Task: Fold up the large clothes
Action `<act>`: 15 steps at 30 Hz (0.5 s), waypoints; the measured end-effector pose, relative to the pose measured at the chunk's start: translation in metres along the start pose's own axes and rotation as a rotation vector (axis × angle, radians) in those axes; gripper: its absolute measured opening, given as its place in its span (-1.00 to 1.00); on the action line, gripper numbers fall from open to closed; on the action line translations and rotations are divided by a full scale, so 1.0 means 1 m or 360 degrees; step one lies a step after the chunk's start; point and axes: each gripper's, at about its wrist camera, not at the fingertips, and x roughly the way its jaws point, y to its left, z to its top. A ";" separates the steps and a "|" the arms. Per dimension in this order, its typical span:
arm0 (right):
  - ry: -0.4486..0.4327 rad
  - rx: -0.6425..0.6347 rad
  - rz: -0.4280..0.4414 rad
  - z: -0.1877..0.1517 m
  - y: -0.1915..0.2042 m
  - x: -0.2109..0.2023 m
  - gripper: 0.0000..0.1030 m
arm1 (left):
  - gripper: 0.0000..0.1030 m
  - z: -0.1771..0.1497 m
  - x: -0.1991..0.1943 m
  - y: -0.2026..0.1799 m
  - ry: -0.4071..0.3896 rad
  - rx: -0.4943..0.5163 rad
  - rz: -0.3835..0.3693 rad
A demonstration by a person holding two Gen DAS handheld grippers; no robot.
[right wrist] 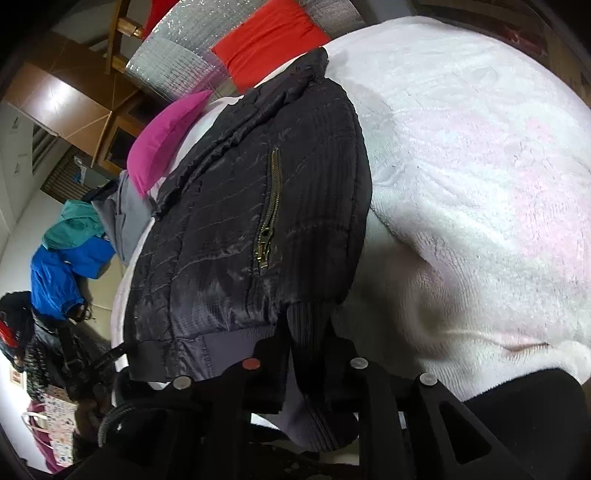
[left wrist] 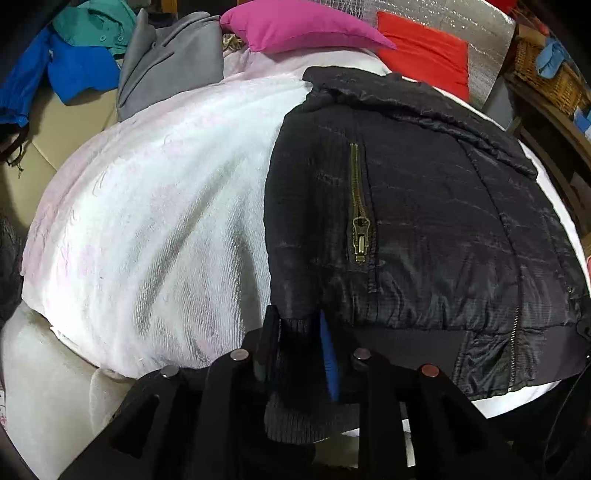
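Observation:
A black quilted jacket [left wrist: 424, 221] with a brass pocket zipper [left wrist: 359, 221] lies flat on a white fleece blanket [left wrist: 155, 229]. My left gripper [left wrist: 295, 339] is shut on the jacket's ribbed knit cuff [left wrist: 295, 406] at its near left corner. In the right wrist view the same jacket [right wrist: 229, 229] lies left of centre, and my right gripper [right wrist: 306, 343] is shut on a ribbed knit cuff [right wrist: 314, 332] at its near right corner. The blanket [right wrist: 480, 166] fills the right side there.
A magenta pillow [left wrist: 295, 26], a red pillow [left wrist: 424, 51] and a grey garment [left wrist: 170, 62] lie at the far end. Blue and teal clothes [left wrist: 74, 59] sit at the far left. A wicker basket [left wrist: 546, 70] stands far right. My left gripper's body [right wrist: 92, 369] shows at lower left.

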 end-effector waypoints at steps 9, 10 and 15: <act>0.0019 0.0038 -0.0011 -0.003 -0.009 0.004 -0.44 | -0.43 -0.002 0.004 -0.004 0.0009 0.0014 0.0030; 0.0031 0.0036 -0.0005 -0.003 -0.008 0.005 -0.43 | -0.48 -0.003 0.003 -0.005 0.0007 0.0013 0.0026; 0.0042 0.0020 0.0037 -0.005 -0.006 -0.001 -0.77 | -0.66 -0.008 -0.004 -0.004 -0.0004 0.0011 0.0010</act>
